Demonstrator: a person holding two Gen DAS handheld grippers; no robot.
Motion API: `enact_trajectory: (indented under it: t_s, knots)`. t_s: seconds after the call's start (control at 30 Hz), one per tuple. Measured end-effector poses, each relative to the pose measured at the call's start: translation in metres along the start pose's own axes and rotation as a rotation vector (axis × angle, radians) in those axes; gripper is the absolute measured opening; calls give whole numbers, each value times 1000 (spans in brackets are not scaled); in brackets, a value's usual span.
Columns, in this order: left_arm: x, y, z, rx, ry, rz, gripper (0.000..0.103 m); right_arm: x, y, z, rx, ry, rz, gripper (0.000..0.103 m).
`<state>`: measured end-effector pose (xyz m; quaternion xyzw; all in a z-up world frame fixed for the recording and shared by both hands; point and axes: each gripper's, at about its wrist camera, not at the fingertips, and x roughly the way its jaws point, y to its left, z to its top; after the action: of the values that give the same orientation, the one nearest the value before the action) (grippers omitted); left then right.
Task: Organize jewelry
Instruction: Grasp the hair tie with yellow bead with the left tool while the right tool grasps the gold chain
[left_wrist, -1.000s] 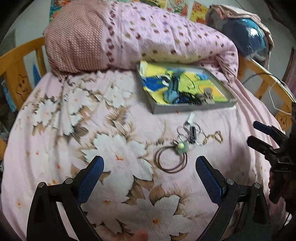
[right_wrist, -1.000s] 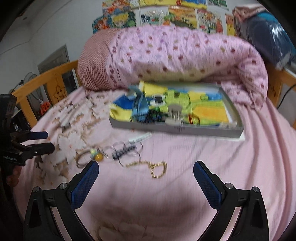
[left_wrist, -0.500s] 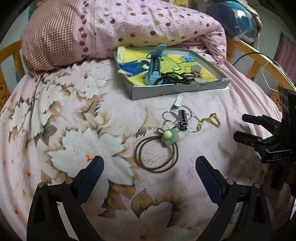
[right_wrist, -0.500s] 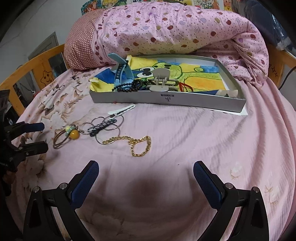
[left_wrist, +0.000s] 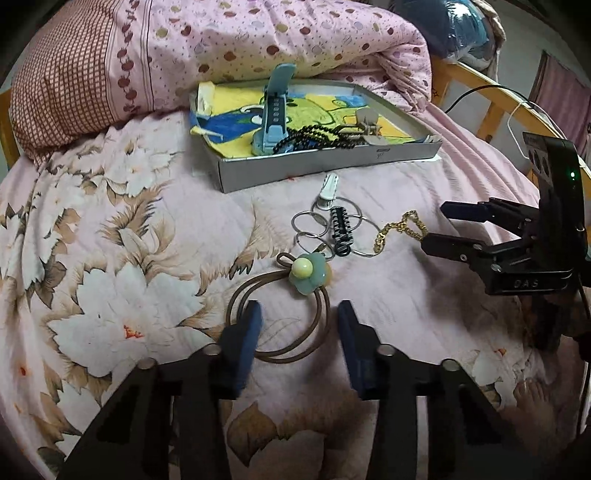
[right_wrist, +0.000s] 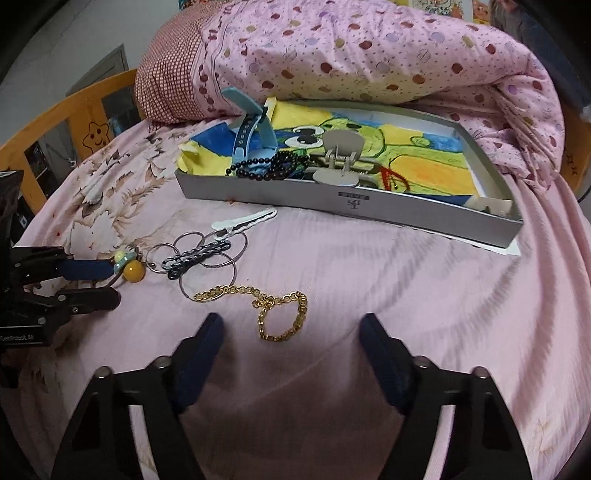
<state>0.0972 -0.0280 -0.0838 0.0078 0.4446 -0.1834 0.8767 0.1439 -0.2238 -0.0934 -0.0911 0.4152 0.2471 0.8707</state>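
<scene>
A brown hair tie (left_wrist: 280, 325) with a green flower bead (left_wrist: 308, 275) lies on the floral bedspread. My left gripper (left_wrist: 300, 332) is open, and its blue pads sit either side of the tie's loop. A gold chain (right_wrist: 284, 314) lies just ahead of my open right gripper (right_wrist: 291, 332), between its fingertips. From the side, the left gripper (right_wrist: 110, 282) is at the flower bead and the right gripper (left_wrist: 436, 225) is at the gold chain (left_wrist: 399, 230). The grey tray (right_wrist: 332, 203) behind holds a blue clip, black beads and a grey claw clip.
A white clip (left_wrist: 328, 186), metal rings (left_wrist: 314, 225) and a black striped clip (left_wrist: 341, 230) lie between the tray (left_wrist: 325, 166) and the hair tie. A rolled pink quilt (right_wrist: 369, 48) backs the tray. Wooden rails (right_wrist: 74, 107) edge the bed.
Both grippers have come lower and closer to the bed. Their jaws have narrowed from wide open, the left about the hair tie's loop and the right about the gold chain.
</scene>
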Motion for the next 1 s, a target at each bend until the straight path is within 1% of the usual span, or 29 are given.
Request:
enact_trajectory:
  t_s: [0.1,0.2,0.23,0.33,0.37,0.53,0.6,0.73,1.0]
  knots:
    - [1,2,1,-13,4,-1,34,8,-2,2,5,13,0,67]
    - [2,3,1,-20,8,4,33,11,1,4,-4,11,-5,55]
    - [2,3,1,-19,9,9,31,12,4,4,-14,11,-10,50]
    - [3,5,2,-18,12,22,24,13,10,3,-41,8,-26,43]
    - [3,6,2,-25,12,20,23,13,12,2,-48,7,-31,40]
    - [1,11,3,-52,15,4,13,12,17,0,-49,8,-35,33]
    - [0,9,2,-47,14,8,12,12,20,-2,-43,8,-34,30]
    - [-1,7,1,-45,12,12,8,9,25,-5,-42,8,-30,19]
    - [-3,5,1,-64,15,4,4,0,31,-15,-19,10,6,18]
